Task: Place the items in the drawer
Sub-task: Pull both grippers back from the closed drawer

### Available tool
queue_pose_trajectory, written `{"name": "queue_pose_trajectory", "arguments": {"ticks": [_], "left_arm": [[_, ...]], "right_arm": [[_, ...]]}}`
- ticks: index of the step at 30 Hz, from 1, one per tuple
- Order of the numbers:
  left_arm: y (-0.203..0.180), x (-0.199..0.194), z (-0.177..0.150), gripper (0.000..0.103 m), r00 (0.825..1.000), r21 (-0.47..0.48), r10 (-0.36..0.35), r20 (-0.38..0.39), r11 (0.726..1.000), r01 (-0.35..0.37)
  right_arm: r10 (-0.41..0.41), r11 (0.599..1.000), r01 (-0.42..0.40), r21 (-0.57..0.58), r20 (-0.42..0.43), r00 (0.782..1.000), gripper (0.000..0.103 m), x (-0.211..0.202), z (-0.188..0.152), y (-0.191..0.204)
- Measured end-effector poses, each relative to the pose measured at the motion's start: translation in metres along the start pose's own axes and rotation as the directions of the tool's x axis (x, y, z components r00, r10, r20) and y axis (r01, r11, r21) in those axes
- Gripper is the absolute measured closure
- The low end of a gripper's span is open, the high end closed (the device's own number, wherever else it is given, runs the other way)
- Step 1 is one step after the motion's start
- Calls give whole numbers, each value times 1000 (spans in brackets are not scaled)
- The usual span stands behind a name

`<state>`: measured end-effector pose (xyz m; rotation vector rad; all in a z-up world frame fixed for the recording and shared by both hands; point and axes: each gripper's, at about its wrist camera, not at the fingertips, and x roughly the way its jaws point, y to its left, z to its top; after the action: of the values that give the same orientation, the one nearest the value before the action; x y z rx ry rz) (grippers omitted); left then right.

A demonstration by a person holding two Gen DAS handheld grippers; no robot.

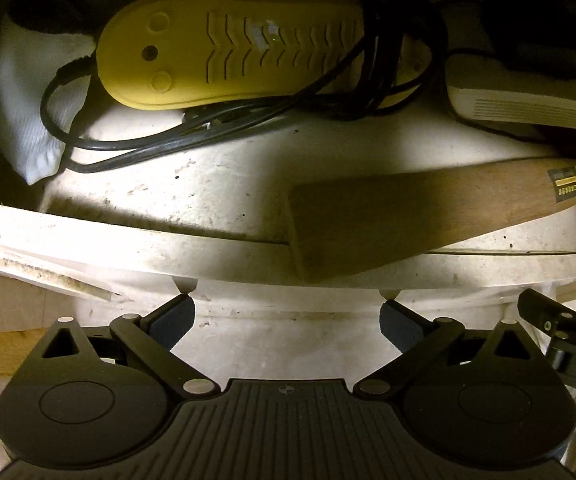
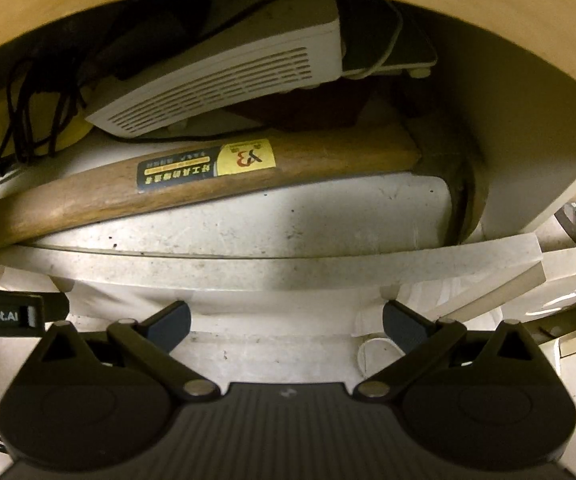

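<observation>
In the left wrist view, the left claw (image 1: pixel 288 314) is seen at the bottom of the frame with its jaws spread apart and nothing held between them. It is aimed over the front edge of the open drawer (image 1: pixel 136 240), whose pale, scuffed floor fills the middle of the frame. In the upper centre a yellow shoe-shaped appliance (image 1: pixel 224 56) is seen lying flat, with a black cord (image 1: pixel 192 136) looped under and around it. A white cloth (image 1: pixel 28 112) is bunched at the upper left. A wooden hammer handle (image 1: pixel 415 216) is laid across the right half, its butt end resting on the drawer's front edge. A white vented box (image 1: pixel 527 108) is seen at the upper right. Part of the other claw is visible at the right edge.

In the right wrist view, the right claw (image 2: pixel 286 322) is likewise shown with jaws apart and empty, just outside the drawer front. The hammer (image 2: pixel 248 184) is seen lying slantwise across the drawer floor, its labelled handle in the centre and its dark head at the right, close to the drawer's side wall. The vented box is tilted above it, propped on other dim things.

The task is judged to be largely done: several items are already lodged inside and neither claw carries anything. Whether further items remain outside cannot be told. The drawer is not yet closed, and the handle's overhanging butt may need nudging inward first.
</observation>
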<state>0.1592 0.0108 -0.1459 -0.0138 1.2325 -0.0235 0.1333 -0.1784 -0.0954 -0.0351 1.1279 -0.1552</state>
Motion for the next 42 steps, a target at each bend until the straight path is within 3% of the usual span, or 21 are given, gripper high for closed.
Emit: {"name": "queue_pose_trajectory", "arguments": {"ticks": [5, 9, 12, 23, 29, 42], "left_arm": [[-7, 8, 21, 1, 1000, -10, 2, 0, 1000, -2], [-2, 7, 33, 1, 999, -40, -48, 0, 998, 47], [-3, -11, 29, 1, 998, -51, -61, -2, 997, 61], [-14, -79, -11, 1, 996, 36, -28, 87, 999, 25], [-13, -114, -31, 1, 990, 9, -42, 135, 999, 41], [-9, -176, -80, 1, 976, 31, -26, 215, 999, 19]], "right_arm": [[-4, 1000, 4, -6, -1, 1000, 0, 4, 4, -2], [-8, 1000, 8, -17, 6, 1000, 0, 6, 15, -3], [0, 1000, 0, -13, 7, 1000, 0, 5, 19, 1], [18, 1000, -18, -12, 61, 998, 0, -60, -4, -4], [-2, 1000, 1, 8, 106, 994, 0, -89, -21, -10], [68, 997, -74, 32, 174, 982, 0, -160, -61, -13]]}}
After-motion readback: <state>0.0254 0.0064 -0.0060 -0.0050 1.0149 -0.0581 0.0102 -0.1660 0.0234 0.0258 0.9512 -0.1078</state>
